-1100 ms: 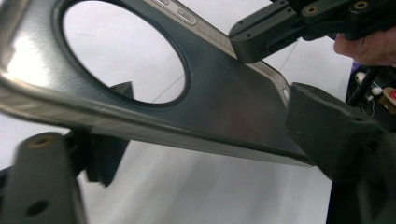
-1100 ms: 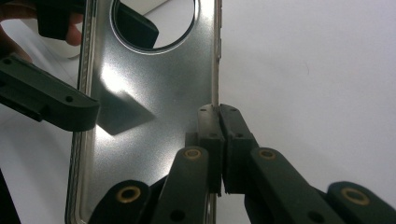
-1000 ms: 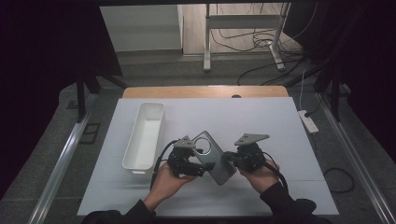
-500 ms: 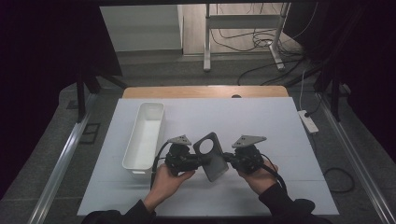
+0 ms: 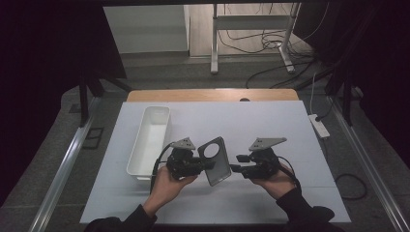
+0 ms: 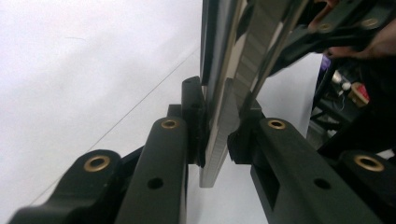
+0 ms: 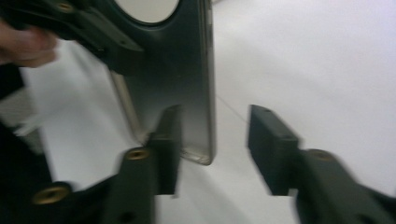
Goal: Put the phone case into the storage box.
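A dark grey phone case (image 5: 216, 160) with a round camera hole hangs just above the white table top (image 5: 270, 125). My left gripper (image 5: 209, 166) is shut on its left edge; in the left gripper view both pads (image 6: 198, 126) press the case (image 6: 224, 93) edge-on, having closed on it within the last second. My right gripper (image 5: 235, 163) sits just right of the case, and its jaws have just been opening. In the right gripper view its fingers (image 7: 273, 144) stand apart around the case's corner (image 7: 187, 84) without pressing it.
A long white tray (image 5: 150, 140) stands on the left part of the table, close behind my left hand. A power strip (image 5: 319, 125) lies off the table's right edge. Cables and a stand's legs are on the floor beyond.
The right gripper's jaws have opened off the case and drawn slightly right. The left gripper has taken the case and holds it more upright.
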`<state>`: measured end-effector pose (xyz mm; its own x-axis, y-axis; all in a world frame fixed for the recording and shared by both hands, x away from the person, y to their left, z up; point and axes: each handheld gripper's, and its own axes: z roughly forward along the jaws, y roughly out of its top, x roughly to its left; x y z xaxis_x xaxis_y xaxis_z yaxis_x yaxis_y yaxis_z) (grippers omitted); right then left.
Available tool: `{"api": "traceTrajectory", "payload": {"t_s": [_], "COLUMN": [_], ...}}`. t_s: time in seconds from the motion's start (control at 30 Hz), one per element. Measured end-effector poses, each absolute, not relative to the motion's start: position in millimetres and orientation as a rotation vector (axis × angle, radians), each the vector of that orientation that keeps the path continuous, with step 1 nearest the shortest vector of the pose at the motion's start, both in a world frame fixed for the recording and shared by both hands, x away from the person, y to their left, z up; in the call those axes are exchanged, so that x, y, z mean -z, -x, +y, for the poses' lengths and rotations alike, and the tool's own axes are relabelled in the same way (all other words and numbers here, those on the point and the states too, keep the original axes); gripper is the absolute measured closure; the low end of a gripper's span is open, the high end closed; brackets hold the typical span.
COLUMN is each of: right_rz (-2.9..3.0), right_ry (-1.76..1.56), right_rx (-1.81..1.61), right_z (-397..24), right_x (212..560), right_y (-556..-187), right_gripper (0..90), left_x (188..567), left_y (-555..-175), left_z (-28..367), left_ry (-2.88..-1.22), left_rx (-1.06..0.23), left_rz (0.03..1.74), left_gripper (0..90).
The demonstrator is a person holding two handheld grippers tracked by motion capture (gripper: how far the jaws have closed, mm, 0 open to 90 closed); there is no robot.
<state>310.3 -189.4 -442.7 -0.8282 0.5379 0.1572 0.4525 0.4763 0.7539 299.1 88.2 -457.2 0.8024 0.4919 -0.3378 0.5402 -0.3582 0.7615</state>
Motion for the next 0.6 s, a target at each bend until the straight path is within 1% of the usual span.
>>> {"api": "traceTrajectory", "payload": {"t_s": [0.1, 0.13, 0.2, 0.23, 0.27, 0.33, 0.43, 0.5, 0.53, 0.57, 0.6], "right_rz": [2.625, 2.63, 2.648, 2.66, 2.678, 2.701, 2.739, 2.726, 2.716, 2.7, 2.694], "right_ry": [-0.877, -0.876, -0.866, -0.854, -0.842, -0.811, -0.792, -0.781, -0.772, -0.77, -0.764], "right_rx": [-1.316, -1.328, -1.308, -1.302, -1.283, -1.254, -1.223, -1.233, -1.248, -1.265, -1.283], "right_z": [-192.3, -192.4, -191.4, -190.5, -188.6, -185.2, -181.0, -180.8, -181.6, -182.4, -183.7], "right_x": [443.0, 443.7, 445.0, 446.1, 447.5, 448.9, 448.9, 447.5, 446.2, 445.0, 443.2], "right_y": [-311.5, -312.1, -311.5, -311.2, -310.1, -307.0, -305.0, -304.1, -304.0, -303.8, -303.9], "right_gripper": [28.8, 20.4, 11.9, 5.8, 3.9, 1.8, 1.4, 6.5, 10.8, 16.1, 23.7], "left_x": [455.5, 454.9, 454.3, 454.3, 453.9, 453.7, 453.0, 452.3, 452.2, 452.2, 452.4], "left_y": [-298.6, -298.4, -297.8, -297.4, -297.0, -296.6, -295.8, -295.0, -294.6, -294.6, -294.0], "left_z": [88.6, 88.5, 88.2, 87.6, 87.5, 87.1, 86.7, 86.0, 85.5, 85.5, 84.2], "left_ry": [-2.042, -2.057, -2.077, -2.084, -2.096, -2.104, -2.117, -2.126, -2.128, -2.128, -2.132], "left_rx": [0.061, 0.059, 0.058, 0.056, 0.055, 0.057, 0.062, 0.067, 0.069, 0.069, 0.074], "left_rz": [0.739, 0.728, 0.707, 0.695, 0.682, 0.667, 0.641, 0.626, 0.617, 0.617, 0.597], "left_gripper": [79.2, 79.1, 79.2, 79.1, 79.1, 79.1, 79.1, 79.1, 79.1, 79.1, 79.1]}}
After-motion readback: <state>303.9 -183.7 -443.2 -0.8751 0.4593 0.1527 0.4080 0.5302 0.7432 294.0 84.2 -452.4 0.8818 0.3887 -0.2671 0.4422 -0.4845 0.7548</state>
